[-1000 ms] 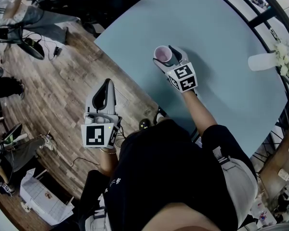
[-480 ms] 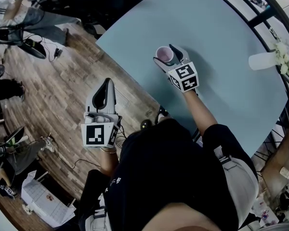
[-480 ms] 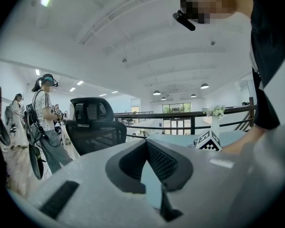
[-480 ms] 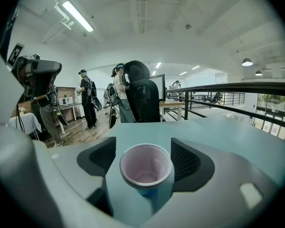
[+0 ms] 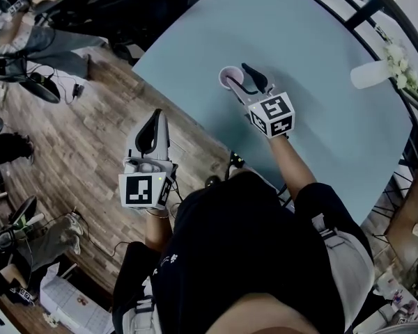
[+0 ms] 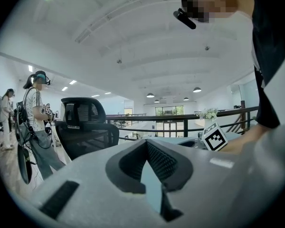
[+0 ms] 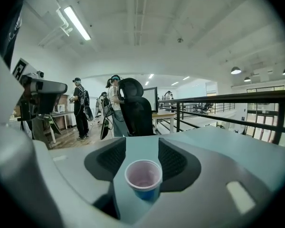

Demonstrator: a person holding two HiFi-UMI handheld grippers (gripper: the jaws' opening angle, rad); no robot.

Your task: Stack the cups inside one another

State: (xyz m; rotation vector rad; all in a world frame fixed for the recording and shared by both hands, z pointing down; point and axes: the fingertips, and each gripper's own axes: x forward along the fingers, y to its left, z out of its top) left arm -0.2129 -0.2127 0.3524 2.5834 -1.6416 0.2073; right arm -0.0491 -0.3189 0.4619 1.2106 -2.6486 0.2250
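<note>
between the jaws of the right gripper (image 7: 142,146), just closed onto it, the cup (image 7: 143,177) may crumple if oversqueezed; left gripper (image 6: 146,146) clenched empty.

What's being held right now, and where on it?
The right tool, its jaws just closed in, grips the cup by its sides, below the rim. The left tool holds nothing.

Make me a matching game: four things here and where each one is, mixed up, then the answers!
1. small plastic cup, pink inside, blue outside
2. left gripper
3. black office chair
4. white flowers

A. beside the black railing
B. held over the wooden floor
C. between the right gripper's jaws
D. next to the standing people

Pairs: 1-C, 2-B, 3-D, 4-A. Those jaws have just been closing on it.
</note>
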